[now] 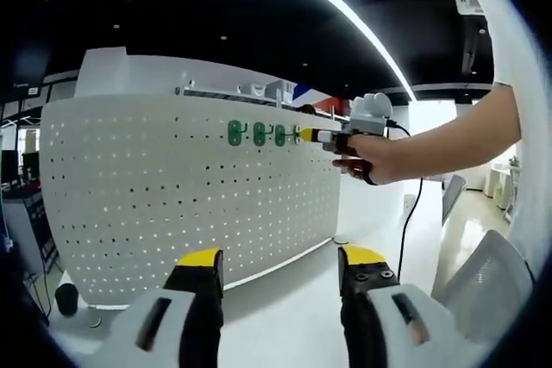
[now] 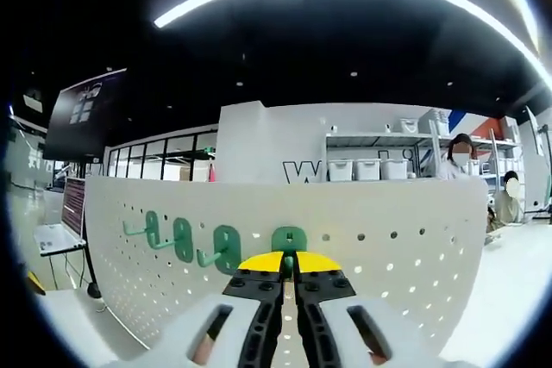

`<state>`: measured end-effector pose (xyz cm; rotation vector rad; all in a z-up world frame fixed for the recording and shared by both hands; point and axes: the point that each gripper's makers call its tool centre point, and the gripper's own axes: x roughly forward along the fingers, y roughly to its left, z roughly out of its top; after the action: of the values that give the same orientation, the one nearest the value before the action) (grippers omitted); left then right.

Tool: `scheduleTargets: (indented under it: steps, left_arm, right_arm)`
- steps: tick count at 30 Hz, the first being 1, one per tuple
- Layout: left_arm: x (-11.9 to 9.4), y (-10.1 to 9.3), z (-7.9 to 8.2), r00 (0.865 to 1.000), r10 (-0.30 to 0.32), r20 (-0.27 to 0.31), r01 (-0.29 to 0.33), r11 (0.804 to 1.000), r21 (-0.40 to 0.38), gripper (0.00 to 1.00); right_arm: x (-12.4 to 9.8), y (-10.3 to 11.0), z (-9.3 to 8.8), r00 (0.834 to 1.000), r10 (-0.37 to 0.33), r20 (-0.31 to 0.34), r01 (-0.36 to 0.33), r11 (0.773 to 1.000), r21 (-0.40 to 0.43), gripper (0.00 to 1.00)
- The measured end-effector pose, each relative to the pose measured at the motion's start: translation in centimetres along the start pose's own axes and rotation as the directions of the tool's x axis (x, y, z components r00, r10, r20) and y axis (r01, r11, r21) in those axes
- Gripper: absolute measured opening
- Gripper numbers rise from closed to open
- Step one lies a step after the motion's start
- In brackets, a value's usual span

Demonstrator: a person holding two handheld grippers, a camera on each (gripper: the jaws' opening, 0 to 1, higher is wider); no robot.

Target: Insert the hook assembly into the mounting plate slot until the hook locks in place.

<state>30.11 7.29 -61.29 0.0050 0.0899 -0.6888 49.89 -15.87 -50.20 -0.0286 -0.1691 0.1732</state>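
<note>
A white pegboard mounting plate (image 1: 172, 187) stands upright on the table. Three green hooks (image 1: 258, 134) hang in a row near its top edge. My right gripper (image 1: 307, 135), held by a hand, reaches the board just right of that row. In the right gripper view its yellow-tipped jaws are shut on a green hook (image 2: 289, 239) whose plate lies against the pegboard (image 2: 388, 247); the other green hooks (image 2: 183, 237) hang to its left. My right gripper (image 2: 289, 263) is level with the board's top rows. My left gripper (image 1: 281, 258) is open, low in front of the board, holding nothing.
A white table (image 1: 293, 299) carries the board. A black cable (image 1: 412, 213) hangs from the right gripper. A grey chair (image 1: 483, 282) stands at the right. A laptop (image 2: 53, 237) sits left of the board. Shelves with white bins (image 2: 371, 168) and people are behind.
</note>
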Motion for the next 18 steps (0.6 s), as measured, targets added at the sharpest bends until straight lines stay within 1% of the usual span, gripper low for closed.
scheduleTargets:
  steps: [4, 8, 10, 13, 18]
  left_arm:
    - [-0.06, 0.04, -0.19, 1.000, 0.001, -0.005, -0.001, 1.000, -0.006, 0.55]
    - [-0.01, -0.06, -0.29, 1.000, -0.003, -0.011, 0.003, 1.000, -0.005, 0.55]
    - [0.04, -0.04, -0.29, 1.000, -0.005, -0.011, 0.005, 1.000, -0.001, 0.55]
    - [0.08, 0.05, -0.26, 1.000, -0.004, -0.010, 0.004, 1.000, -0.001, 0.55]
    - [0.08, -0.02, -0.48, 1.000, -0.005, -0.012, 0.005, 1.000, -0.005, 0.55]
  right_arm:
    - [-0.03, 0.01, -0.12, 0.999, -0.040, -0.004, 0.040, 0.999, 0.001, 0.02]
    - [0.04, -0.06, -0.24, 0.996, -0.086, -0.002, 0.086, 0.996, 0.036, 0.02]
    - [0.18, -0.01, -0.24, 0.995, -0.099, -0.007, 0.099, 0.995, 0.033, 0.02]
    - [0.08, -0.10, -0.26, 0.994, -0.105, -0.006, 0.105, 0.994, 0.037, 0.02]
    - [0.01, -0.14, -0.28, 0.996, -0.084, -0.008, 0.085, 0.996, 0.022, 0.03]
